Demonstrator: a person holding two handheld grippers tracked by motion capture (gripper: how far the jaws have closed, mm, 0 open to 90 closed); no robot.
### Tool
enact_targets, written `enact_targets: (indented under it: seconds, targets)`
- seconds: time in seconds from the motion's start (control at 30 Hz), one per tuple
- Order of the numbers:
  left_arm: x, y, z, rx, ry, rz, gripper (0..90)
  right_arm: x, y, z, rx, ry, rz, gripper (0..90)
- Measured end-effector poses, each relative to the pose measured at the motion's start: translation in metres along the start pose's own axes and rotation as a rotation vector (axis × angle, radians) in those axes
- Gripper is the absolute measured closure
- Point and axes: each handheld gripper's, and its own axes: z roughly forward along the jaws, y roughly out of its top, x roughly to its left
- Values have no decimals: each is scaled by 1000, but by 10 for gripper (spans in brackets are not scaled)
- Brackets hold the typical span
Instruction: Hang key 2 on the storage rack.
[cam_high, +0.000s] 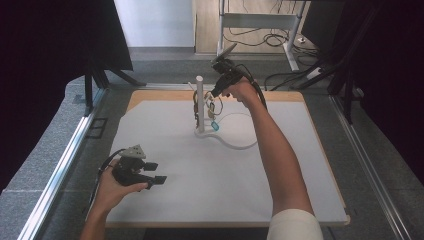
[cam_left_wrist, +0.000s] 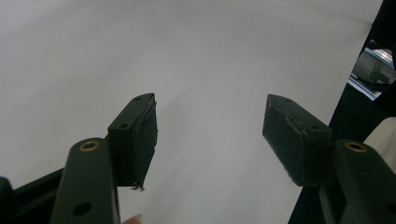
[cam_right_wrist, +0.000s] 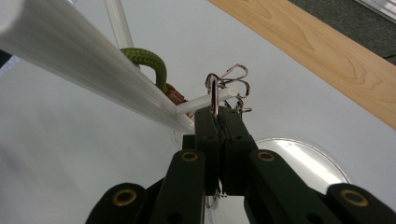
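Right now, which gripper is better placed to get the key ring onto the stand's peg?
Right. The right gripper is shut on the key ring, right at the peg of the stand. The left gripper is open over the bare mat, far from the stand.

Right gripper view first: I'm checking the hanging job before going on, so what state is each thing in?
Right gripper: shut on the metal key ring.
Metal key ring: pinched upright between the jaws, at the peg.
Peg: sticks out sideways from the white post.
White post: upright on its base.
Green cord loop: hung behind the post.
Left gripper: open, nothing between the jaws, over the white mat.
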Motion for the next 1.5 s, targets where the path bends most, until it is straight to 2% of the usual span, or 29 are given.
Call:
enact_targets:
  seconds: [0.5,0.77,0.93,1.2,1.43,1.5]
  targets:
    - [0,0,2,11,-1,4,360,8,-8,15,41,15,-22,876]
    - [-1,0,2,15,1,5,359,13,-13,18,43,29,-40,846]
    - [0,0,2,17,3,7,359,14,-18,11,30,42,-33,817]
    - [1,0,3,22,15,1,359,12,-34,-5,6,34,-56,683]
    - [0,1,3,21,15,-7,358,8,-59,-17,-48,49,-46,600]
    - [2,3,3,19,19,-6,359,6,-76,-22,-82,43,-49,556]
